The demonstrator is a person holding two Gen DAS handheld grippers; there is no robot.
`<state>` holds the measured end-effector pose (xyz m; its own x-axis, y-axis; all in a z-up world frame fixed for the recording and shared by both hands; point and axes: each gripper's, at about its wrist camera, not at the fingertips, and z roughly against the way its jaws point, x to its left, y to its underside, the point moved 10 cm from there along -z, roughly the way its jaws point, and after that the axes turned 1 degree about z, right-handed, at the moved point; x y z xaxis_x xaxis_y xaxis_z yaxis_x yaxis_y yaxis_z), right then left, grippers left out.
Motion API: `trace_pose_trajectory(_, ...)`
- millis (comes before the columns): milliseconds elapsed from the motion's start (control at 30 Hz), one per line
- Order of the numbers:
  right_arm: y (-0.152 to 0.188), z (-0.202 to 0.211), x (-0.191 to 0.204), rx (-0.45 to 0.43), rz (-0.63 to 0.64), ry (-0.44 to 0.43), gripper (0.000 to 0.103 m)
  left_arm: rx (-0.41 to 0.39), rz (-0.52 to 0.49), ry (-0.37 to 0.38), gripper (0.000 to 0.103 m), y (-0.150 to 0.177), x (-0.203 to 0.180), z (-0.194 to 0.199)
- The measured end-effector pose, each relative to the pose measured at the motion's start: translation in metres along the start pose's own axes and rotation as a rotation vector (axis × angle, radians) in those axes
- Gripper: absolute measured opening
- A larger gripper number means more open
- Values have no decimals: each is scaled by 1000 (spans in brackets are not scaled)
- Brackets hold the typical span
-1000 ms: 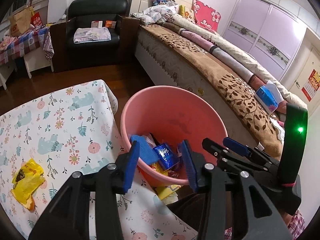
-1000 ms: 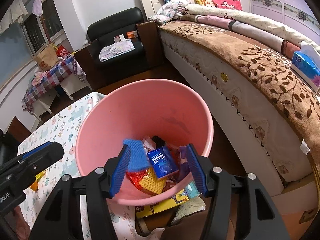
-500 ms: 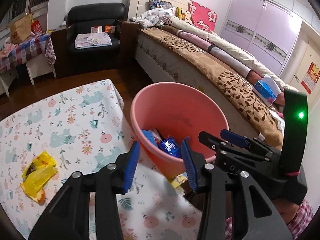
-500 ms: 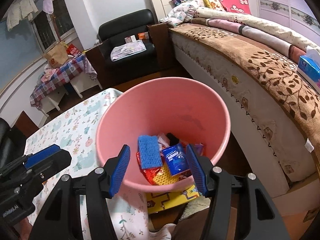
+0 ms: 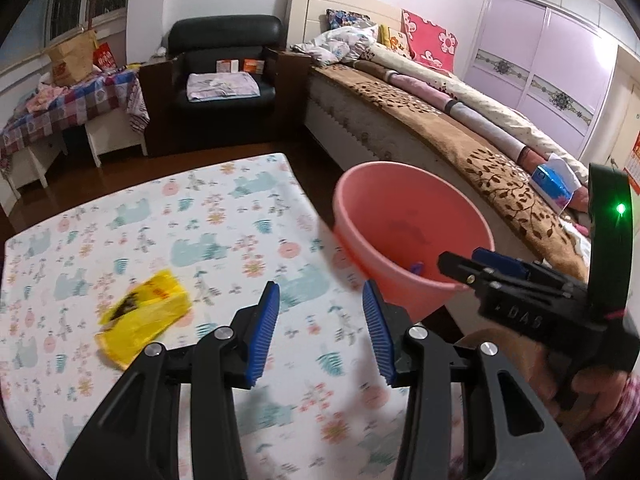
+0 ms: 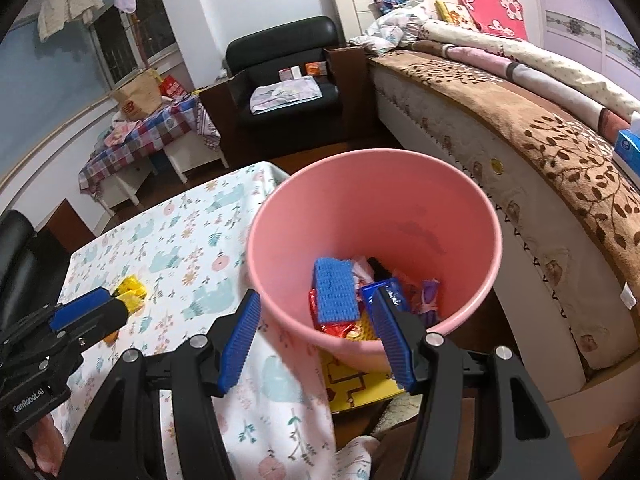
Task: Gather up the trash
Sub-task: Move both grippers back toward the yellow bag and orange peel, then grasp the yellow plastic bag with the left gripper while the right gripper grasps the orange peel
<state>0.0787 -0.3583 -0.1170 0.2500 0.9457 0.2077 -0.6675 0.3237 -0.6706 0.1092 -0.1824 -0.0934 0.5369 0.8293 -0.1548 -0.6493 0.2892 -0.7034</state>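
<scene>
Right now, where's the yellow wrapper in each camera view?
Left wrist: yellow wrapper lies on the tablecloth, lower left, left of the left gripper.
Right wrist: wrapper at far left, partly behind the left gripper.
Shared landmark: pink bin, right of it.

Left wrist view: looks forward and down along own fingers, over table (image 5: 132,216), bucket (image 5: 404,216) right of centre. Right wrist view: same tilt, closer over bucket (image 6: 360,184). Shared: table (image 6: 188,240), bucket, bed (image 5: 460,136), armchair (image 6: 280,60).
</scene>
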Motion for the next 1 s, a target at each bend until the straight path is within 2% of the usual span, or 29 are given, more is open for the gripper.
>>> trace_pose_trajectory(267, 9, -3, 24, 28, 39, -43, 57, -17, 33, -69, 33, 9, 53, 23)
trace_pose_trajectory(400, 15, -3, 39, 38, 65, -66, 57, -10, 66, -112, 29, 7, 94, 33)
trace_pose_trajectory(567, 22, -9, 57, 65, 101, -91, 57, 76, 69, -88, 29, 10, 125, 24)
trace_pose_trajectory(633, 25, -12, 62, 73, 115, -93, 57, 125, 50, -72, 29, 14, 131, 13)
trace_pose_trajectory(833, 32, -19, 79, 101, 157, -106, 57, 249, -38, -91, 29, 27, 136, -29)
trace_pose_trajectory(1000, 38, -28, 92, 126, 187, -123, 57, 268, -103, -101, 29, 34, 136, -50)
